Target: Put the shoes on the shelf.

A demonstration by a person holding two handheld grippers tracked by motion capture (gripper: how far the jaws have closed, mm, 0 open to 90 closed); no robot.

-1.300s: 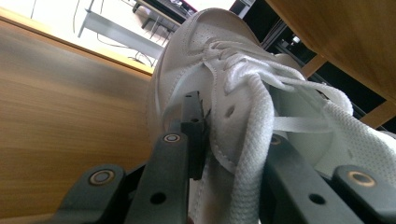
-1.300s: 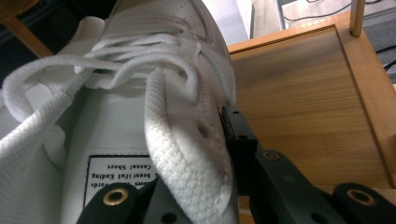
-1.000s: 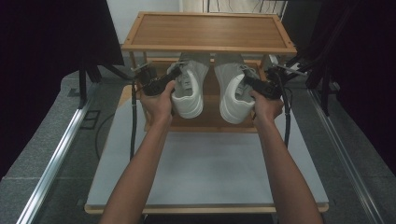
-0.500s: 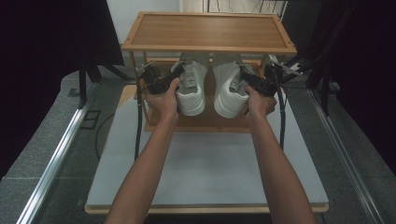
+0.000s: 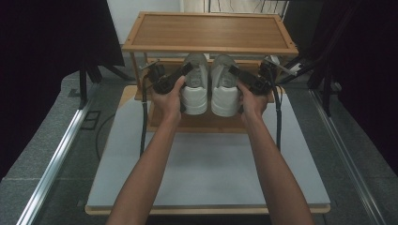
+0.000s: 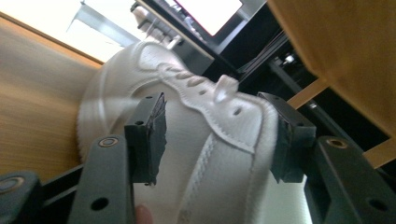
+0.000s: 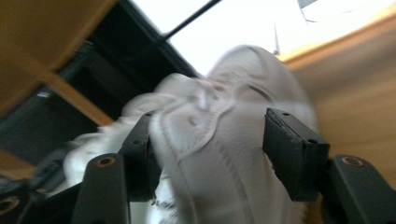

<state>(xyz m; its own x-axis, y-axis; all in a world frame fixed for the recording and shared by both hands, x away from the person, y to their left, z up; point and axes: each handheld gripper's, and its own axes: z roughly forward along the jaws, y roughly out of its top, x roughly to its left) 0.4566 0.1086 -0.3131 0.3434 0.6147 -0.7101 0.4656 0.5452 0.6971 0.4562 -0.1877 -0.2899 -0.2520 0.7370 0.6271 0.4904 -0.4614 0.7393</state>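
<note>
A: How are the arms and tools placed?

B: Both bare forearms are stretched forward from the bottom of the frame to the centre of the high view. The left tool (image 5: 187,71) is set over the left white leather sneaker (image 5: 195,84), the right tool (image 5: 233,72) over the right white leather sneaker (image 5: 224,85). Both shoes are stood side by side, heels toward the person, on the lower shelf of the two-tier wooden rack (image 5: 209,32), upper centre, at the far end of the grey worktop (image 5: 206,173).

A: Are the shoes gripped?

B: No. In the left gripper view a gap is seen between pad and shoe (image 6: 210,140); in the right gripper view the shoe (image 7: 219,140) is likewise cleared. Both sets of jaws have just been opening, the shoes between them released.

A: What differs from earlier?

B: The shoes have been pushed deeper under the top shelf and closer together.

A: Any writing?

B: None can be read.
</note>
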